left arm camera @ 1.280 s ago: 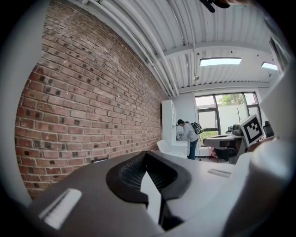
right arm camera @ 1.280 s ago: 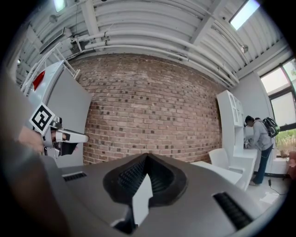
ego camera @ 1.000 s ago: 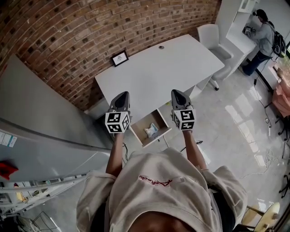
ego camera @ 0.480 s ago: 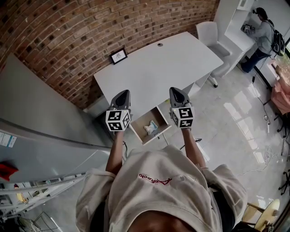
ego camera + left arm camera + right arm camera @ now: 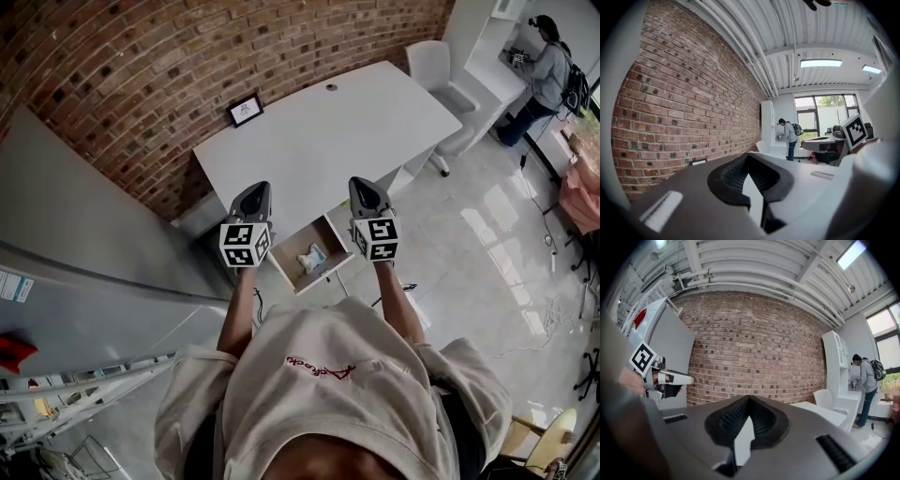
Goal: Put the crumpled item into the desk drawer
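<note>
Running along the far side of the white desk (image 5: 328,141) is a brick wall (image 5: 141,84), and a white chair (image 5: 436,70) stands off the desk's right end. The desk's drawer (image 5: 292,277) stands pulled out from its near side, with the left gripper (image 5: 253,193) held level at the desk's near edge to the left of the drawer and the right gripper (image 5: 364,186) to the right of it. Each gripper has its jaws closed together on nothing. The crumpled item (image 5: 312,258) lies inside that open drawer, apart from both grippers.
</note>
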Demonstrator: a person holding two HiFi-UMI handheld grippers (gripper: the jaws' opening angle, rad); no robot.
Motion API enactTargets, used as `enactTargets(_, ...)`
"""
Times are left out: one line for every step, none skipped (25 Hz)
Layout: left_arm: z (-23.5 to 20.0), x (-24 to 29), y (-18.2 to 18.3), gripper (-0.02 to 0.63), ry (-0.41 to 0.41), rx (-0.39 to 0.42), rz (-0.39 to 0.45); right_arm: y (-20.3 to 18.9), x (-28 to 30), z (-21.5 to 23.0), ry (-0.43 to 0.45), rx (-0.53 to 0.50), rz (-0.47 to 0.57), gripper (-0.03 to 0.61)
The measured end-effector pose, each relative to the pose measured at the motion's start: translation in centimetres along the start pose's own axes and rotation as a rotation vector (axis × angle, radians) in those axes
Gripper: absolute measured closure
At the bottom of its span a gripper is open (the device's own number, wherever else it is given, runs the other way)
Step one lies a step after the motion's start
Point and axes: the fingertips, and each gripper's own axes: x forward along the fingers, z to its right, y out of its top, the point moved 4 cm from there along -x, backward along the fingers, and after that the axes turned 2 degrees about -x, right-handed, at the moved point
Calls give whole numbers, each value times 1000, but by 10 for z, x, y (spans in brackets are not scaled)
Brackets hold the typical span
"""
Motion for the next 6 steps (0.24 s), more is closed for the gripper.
enactTargets(0, 0, 0, 604, 0, 2, -2, -1, 0, -1, 0, 0, -2, 568)
enactTargets(0, 0, -1, 604, -1, 3, -4, -1, 1, -1, 1, -1, -4, 568)
enactTargets(0, 0, -1, 604, -1, 2, -5, -1, 1, -2, 2, -2, -5, 568)
enactTargets(-1, 0, -2, 604, -2, 2, -5, -2, 2, -3, 4, -3, -6, 568)
enactTargets(-1, 0, -2, 604, -2, 1, -6, -2, 3, -4, 5, -3, -7, 568)
enactTargets(-2, 0, -3, 604, -2, 0, -6, -3, 3, -4, 6, -2, -9, 568)
